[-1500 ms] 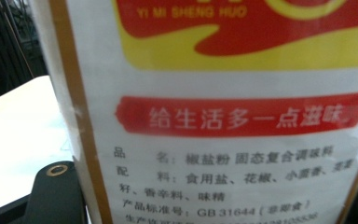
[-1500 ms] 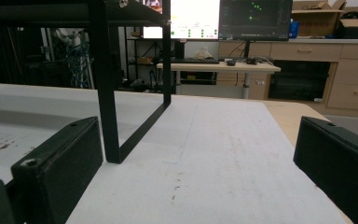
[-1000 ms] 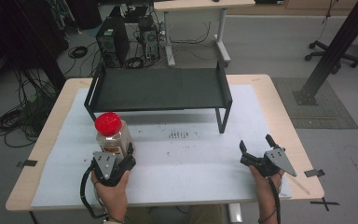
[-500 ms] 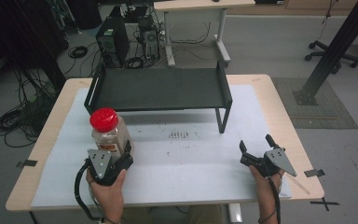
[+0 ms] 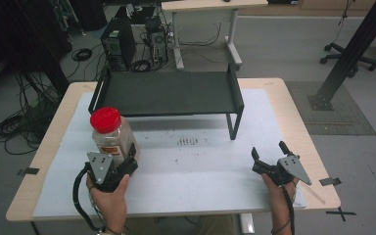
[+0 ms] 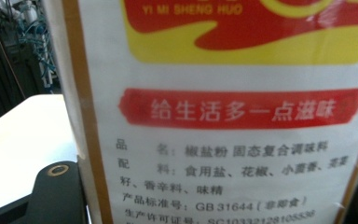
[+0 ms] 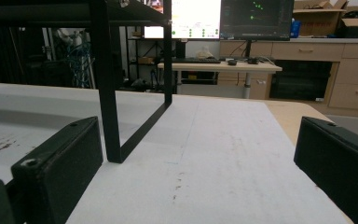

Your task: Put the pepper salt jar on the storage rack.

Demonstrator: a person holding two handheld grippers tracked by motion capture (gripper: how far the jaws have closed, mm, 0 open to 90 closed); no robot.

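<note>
A clear seasoning jar (image 5: 112, 137) with a red lid sits in my left gripper (image 5: 120, 159), whose jaws are shut on its lower body at the table's front left. It is held upright, a little above the white mat. Up close in the left gripper view, the jar's label (image 6: 223, 116) shows red and yellow print between the two black pads. My right gripper (image 5: 269, 157) rests at the front right of the table, jaws open with nothing between them. In the right gripper view its fingers (image 7: 60, 163) frame bare white mat.
A black metal shelf (image 5: 169, 93) stands across the back of the table, its right leg (image 7: 107, 84) just ahead of the right gripper. Dark specks mark the white mat (image 5: 191, 142) in the middle. Tape marks lie near the table's side edges.
My left gripper has lifted the jar off the mat, raising it a little and drifting slightly left. The right gripper has stayed where it was.
</note>
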